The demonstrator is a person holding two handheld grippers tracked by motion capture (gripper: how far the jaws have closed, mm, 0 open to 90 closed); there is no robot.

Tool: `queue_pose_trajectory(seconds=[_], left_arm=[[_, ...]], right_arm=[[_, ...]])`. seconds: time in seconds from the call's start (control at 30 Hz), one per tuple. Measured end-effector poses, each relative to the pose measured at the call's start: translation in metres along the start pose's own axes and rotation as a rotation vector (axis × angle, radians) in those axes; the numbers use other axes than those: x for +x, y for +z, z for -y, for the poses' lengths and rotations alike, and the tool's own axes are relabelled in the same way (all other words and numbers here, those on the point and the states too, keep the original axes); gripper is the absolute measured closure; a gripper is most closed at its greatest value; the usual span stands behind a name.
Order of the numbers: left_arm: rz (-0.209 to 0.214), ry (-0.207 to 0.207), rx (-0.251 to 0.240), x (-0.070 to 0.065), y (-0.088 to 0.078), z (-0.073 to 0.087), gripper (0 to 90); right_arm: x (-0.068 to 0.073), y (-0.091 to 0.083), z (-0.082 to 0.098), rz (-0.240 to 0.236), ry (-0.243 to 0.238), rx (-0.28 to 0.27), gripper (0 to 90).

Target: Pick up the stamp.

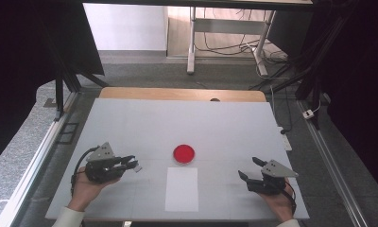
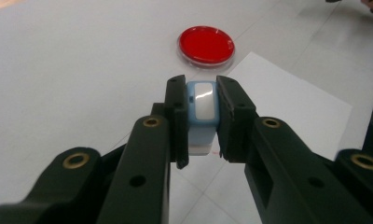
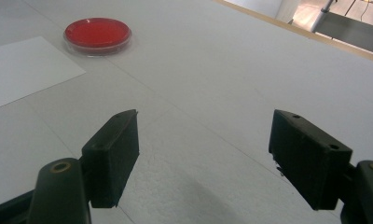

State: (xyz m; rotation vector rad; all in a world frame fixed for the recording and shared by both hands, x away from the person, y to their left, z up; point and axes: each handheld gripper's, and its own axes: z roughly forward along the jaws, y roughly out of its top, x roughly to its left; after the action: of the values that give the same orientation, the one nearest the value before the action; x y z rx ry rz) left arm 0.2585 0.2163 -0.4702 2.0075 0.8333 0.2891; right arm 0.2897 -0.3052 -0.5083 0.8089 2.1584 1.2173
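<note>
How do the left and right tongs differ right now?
The left tongs are shut on a small light-blue block; the right tongs stand wide open with nothing between them. In the high view the left tongs point right toward the red dish, the right tongs point up-left. Both have black jaws.

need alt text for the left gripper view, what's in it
The left gripper clamps a small light-blue block with a white face between its two black jaws, above a white table. Beyond the jaws lies a round red dish, with a white sheet of paper beside it.
</note>
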Motion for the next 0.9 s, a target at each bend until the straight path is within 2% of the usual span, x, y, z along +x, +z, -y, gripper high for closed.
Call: queue_pose_trajectory(seconds=[0.37,0.57,0.7,0.9], left_arm=[[0.000,-0.023,-0.008,-0.007,0.011,-0.008,75.4],[0.010,-0.018,-0.008,-0.014,0.017,-0.016,75.3],[0.019,-0.029,-0.025,-0.015,0.022,-0.025,75.3],[0.039,-0.013,-0.040,-0.020,0.031,-0.040,75.4]], right_arm=[[0.003,0.001,-0.001,-0.006,-0.002,0.007,24.3],[0.004,0.000,-0.002,-0.005,-0.004,0.001,24.3],[0.004,-0.001,-0.002,-0.005,-0.002,0.001,24.3],[0.005,0.000,-0.002,-0.006,-0.007,0.005,24.3]])
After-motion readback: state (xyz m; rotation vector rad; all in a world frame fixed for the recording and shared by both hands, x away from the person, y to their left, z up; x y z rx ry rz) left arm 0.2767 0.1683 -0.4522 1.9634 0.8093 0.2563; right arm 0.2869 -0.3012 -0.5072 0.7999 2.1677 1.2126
